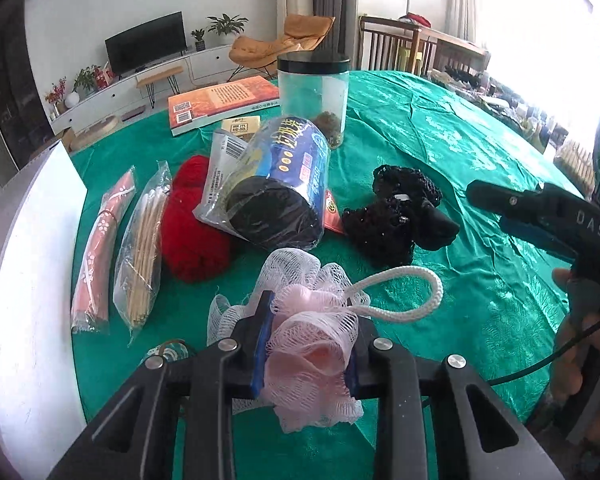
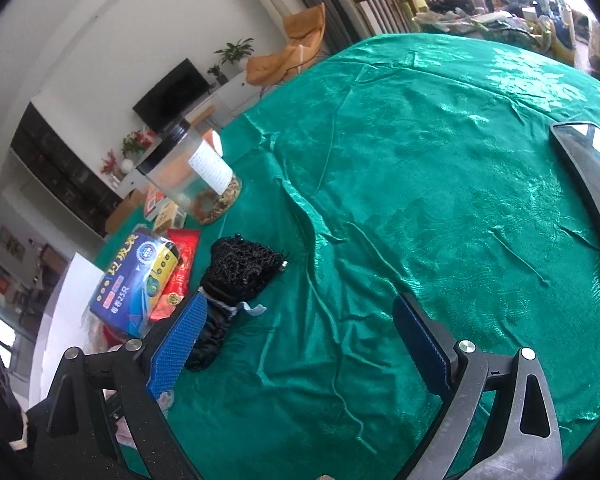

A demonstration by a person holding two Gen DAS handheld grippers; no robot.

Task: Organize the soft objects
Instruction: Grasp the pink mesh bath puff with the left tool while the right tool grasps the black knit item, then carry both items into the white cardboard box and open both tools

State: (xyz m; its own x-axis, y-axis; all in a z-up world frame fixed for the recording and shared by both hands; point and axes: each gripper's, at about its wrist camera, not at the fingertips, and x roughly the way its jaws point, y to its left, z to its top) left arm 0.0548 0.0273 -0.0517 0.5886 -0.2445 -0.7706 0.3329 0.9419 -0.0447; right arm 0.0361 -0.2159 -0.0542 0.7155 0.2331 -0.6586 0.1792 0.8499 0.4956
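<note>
My left gripper [image 1: 306, 344] is shut on a pink and white mesh bath pouf [image 1: 312, 332] with a white rope loop [image 1: 404, 292], just above the green tablecloth [image 1: 440, 152]. A black beaded soft item [image 1: 400, 216] lies beyond it; it also shows in the right wrist view [image 2: 240, 268]. A red yarn ball [image 1: 192, 220] lies to the left. My right gripper [image 2: 304, 340] is open and empty over the cloth, right of the black item; it shows at the right edge of the left wrist view [image 1: 540, 212].
A roll of black bin bags in a blue wrapper [image 1: 276, 184], a clear jar with a black lid [image 1: 314, 96], an orange book [image 1: 224, 104], two packets of sticks [image 1: 140, 248] and a white tray edge [image 1: 28, 280] are on the table. A grey tray rim [image 2: 592, 184] lies at the right.
</note>
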